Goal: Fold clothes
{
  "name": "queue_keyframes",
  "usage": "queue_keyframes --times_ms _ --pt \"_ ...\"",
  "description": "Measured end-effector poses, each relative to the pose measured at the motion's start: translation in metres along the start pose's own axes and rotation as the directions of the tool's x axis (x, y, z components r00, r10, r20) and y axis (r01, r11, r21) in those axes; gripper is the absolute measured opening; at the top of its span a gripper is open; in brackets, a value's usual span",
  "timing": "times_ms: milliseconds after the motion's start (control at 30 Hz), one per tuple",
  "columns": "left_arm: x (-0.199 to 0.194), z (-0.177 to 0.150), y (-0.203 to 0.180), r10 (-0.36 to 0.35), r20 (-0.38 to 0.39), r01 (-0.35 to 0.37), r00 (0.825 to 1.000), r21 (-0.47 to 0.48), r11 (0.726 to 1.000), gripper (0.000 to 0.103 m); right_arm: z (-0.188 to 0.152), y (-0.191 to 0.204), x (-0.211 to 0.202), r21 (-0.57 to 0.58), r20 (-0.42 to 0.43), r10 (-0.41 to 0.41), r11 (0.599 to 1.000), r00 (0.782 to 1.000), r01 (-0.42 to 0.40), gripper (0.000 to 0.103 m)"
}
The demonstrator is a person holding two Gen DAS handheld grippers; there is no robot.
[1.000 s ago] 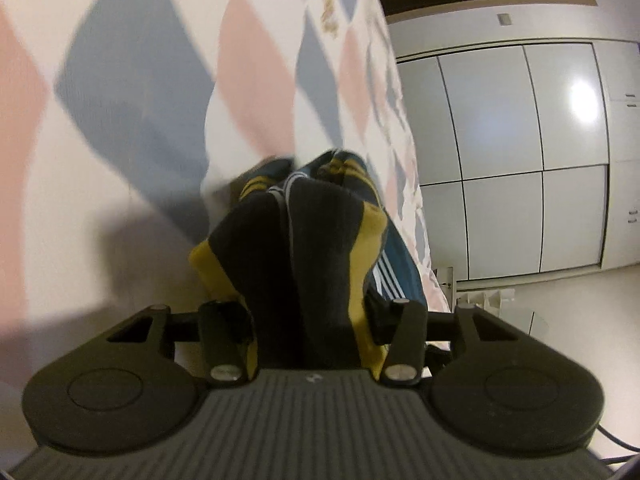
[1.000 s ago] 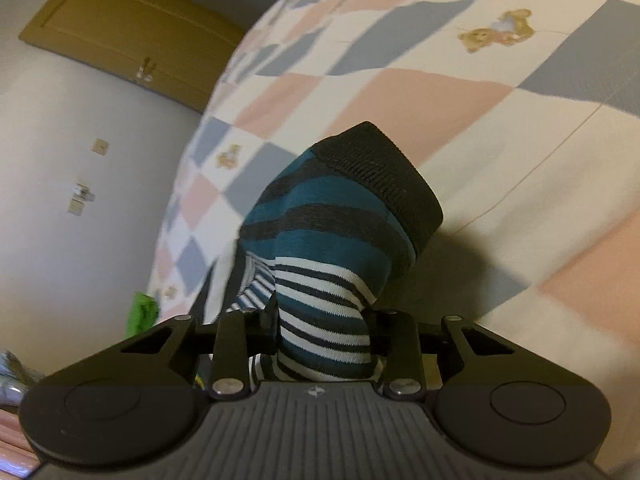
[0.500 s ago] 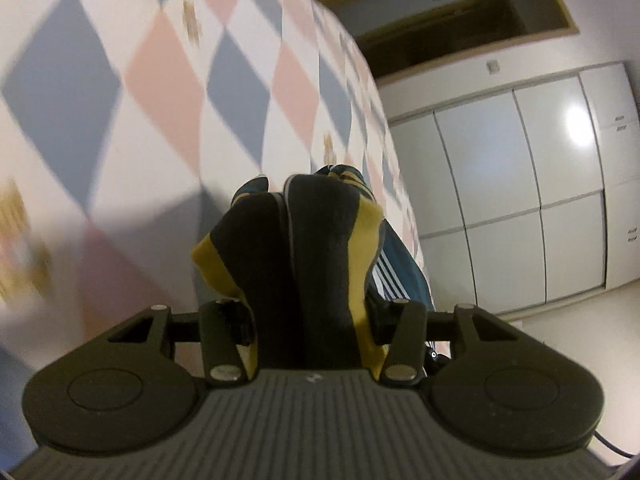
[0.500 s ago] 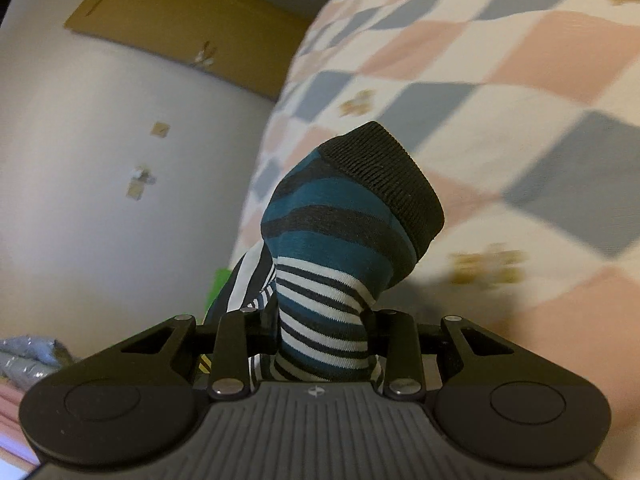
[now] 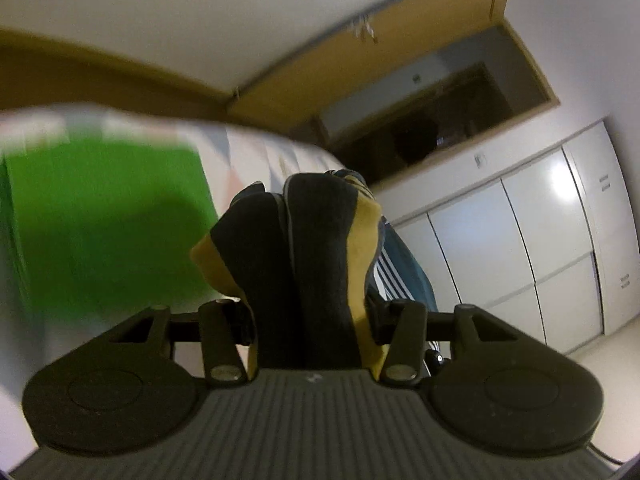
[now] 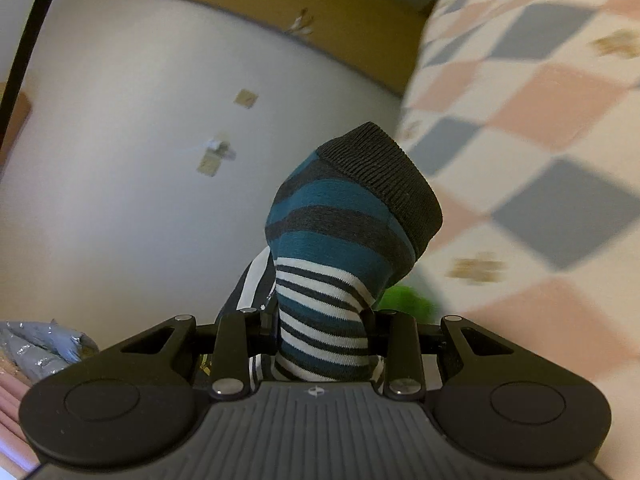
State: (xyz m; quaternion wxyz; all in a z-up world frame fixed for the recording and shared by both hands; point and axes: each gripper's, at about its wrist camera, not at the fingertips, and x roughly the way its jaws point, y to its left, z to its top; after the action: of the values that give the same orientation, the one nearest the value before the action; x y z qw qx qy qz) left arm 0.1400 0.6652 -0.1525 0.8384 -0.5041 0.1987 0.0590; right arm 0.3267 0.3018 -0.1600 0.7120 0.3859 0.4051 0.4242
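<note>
1. Left gripper [image 5: 310,316] fingers clamped on socks' [image 5: 320,248] dark-yellow toe end; right gripper [image 6: 320,328] pinching striped cuff end; pair held above bed [image 6: 540,100].
2. Light, limp knit, likely sags; grip ends, keep taut.

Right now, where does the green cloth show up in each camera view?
Left wrist: green cloth fills the left side, blurred, beside the sock.
Right wrist: a small patch of it peeks out just right of the sock.
Shared landmark: the checked bedspread.
</note>
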Motion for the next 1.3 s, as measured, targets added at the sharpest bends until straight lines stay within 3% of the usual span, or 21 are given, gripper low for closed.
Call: queue_keyframes --times_ms 200,300,433,500,600,733,967,1000,1033,1067,1233,1300 --pt "0.004 0.086 0.066 0.020 0.062 -0.020 0.998 0.006 1.000 0.044 -0.017 0.032 0.127 -0.025 -0.021 0.063 0.998 0.998 -0.064 0.033" --pt "0.013 0.102 0.108 0.044 0.056 -0.044 0.997 -0.007 0.999 0.044 -0.032 0.025 0.176 -0.013 -0.041 0.054 0.998 0.998 -0.055 0.033" --pt "0.034 0.102 0.163 0.090 0.024 -0.089 0.996 -0.033 0.995 0.045 -0.064 -0.013 0.211 0.001 -0.081 -0.003 1.000 0.997 0.003 0.033" --pt "0.044 0.100 0.190 0.110 0.008 -0.110 0.994 -0.049 0.993 0.047 -0.079 -0.034 0.220 0.008 -0.105 -0.045 0.999 0.993 0.046 0.034" --pt "0.044 0.097 0.206 0.061 0.022 -0.058 0.998 -0.103 0.993 0.051 -0.090 -0.055 0.223 0.030 -0.126 -0.051 0.998 0.991 0.055 0.040" --pt "0.047 0.100 0.207 0.052 0.030 -0.046 0.998 -0.167 0.985 0.054 -0.068 -0.046 0.216 -0.051 -0.149 -0.103 0.994 0.983 0.097 0.063" --pt "0.034 0.090 0.218 0.043 0.056 -0.028 0.997 -0.246 0.969 0.055 -0.042 -0.052 0.221 0.000 -0.178 -0.134 0.991 0.975 0.136 0.067" --pt "0.034 0.091 0.218 0.048 0.059 -0.032 0.997 -0.250 0.968 0.055 -0.042 -0.052 0.221 -0.001 -0.177 -0.135 0.991 0.975 0.137 0.063" --pt "0.034 0.091 0.217 0.057 0.065 -0.039 0.996 -0.247 0.968 0.052 -0.042 -0.051 0.222 -0.003 -0.177 -0.136 0.990 0.975 0.138 0.039" --pt "0.034 0.091 0.216 0.058 0.072 -0.039 0.996 -0.235 0.971 0.049 -0.043 -0.046 0.220 -0.028 -0.165 -0.116 0.993 0.980 0.113 0.035" --pt "0.036 0.088 0.212 0.017 0.076 -0.002 0.997 -0.197 0.980 0.048 -0.043 -0.009 0.196 -0.193 -0.115 0.001 0.981 0.993 -0.023 0.029" --pt "0.042 0.085 0.206 0.022 0.062 -0.013 0.998 -0.145 0.989 0.048 -0.046 -0.032 0.196 -0.119 -0.106 -0.028 0.993 0.994 0.015 0.029"
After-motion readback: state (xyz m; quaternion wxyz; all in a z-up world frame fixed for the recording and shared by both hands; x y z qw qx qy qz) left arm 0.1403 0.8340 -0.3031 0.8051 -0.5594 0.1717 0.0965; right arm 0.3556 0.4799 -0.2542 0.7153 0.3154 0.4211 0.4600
